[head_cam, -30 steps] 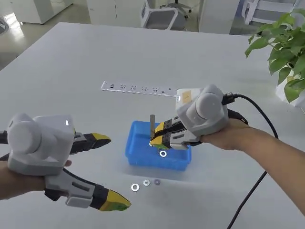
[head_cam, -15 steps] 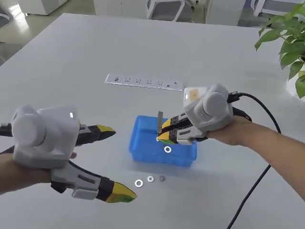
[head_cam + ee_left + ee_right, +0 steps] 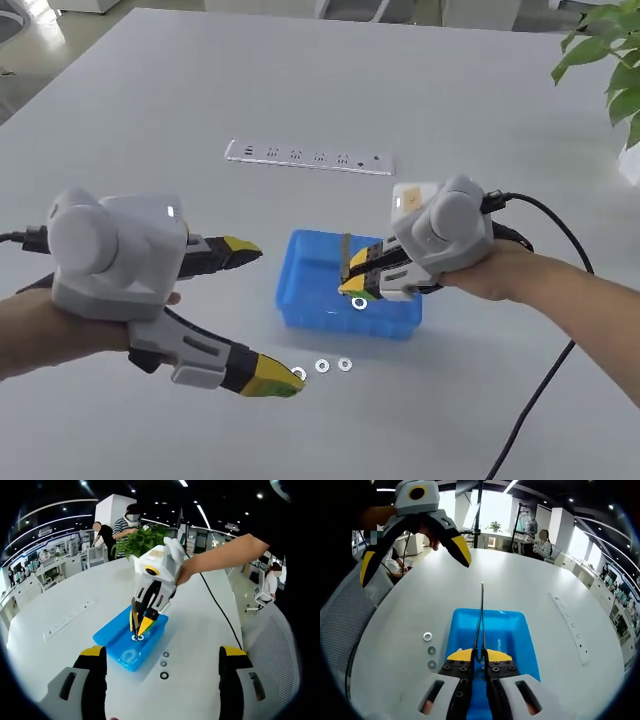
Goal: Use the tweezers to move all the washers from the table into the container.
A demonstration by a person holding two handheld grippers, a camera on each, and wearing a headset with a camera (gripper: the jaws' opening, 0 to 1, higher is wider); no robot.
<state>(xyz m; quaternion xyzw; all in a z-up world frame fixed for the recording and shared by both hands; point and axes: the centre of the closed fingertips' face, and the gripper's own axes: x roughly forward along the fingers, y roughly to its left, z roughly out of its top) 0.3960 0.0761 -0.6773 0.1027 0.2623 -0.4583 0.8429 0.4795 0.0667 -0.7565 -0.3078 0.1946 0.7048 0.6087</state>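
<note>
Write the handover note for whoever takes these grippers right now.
Left gripper: open, holding nothing, above the table left of the blue container.
Right gripper: shut on the tweezers, tips down in the blue container.
Done: one washer at the tweezers' tips inside the container; released or not, cannot tell.
Left: three washers on the table in front of the container.

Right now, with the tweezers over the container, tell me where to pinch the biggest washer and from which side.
Pinch the biggest washer on its ring: one tip of the tweezers through the hole, the other outside the rim, coming from above. It lies flat on the table, so there is probably no edge to grab sideways. Favour the side away from the neighbouring washer.
</note>
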